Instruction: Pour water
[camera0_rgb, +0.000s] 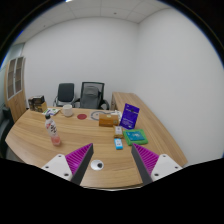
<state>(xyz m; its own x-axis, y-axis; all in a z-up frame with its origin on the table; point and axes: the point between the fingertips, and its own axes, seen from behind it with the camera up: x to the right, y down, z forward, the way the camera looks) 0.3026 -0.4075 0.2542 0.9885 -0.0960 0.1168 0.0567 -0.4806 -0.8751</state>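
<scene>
Bright even light, strong fisheye curvature

2 office chairs (80, 95) behind wooden desk (40, 135); purple box (130, 117), tissue box (108, 120), shelf (15, 85) nearby

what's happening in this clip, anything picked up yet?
Nothing picked up yet. The hand-held gripper hovers open and empty over the near edge of a wooden table, looking down its length. A bottle stands beyond the fingers, toward the left pad, with a cup farther back. A purple box and a teal book lie ahead on the other side. Two office chairs sit behind the table.
</scene>
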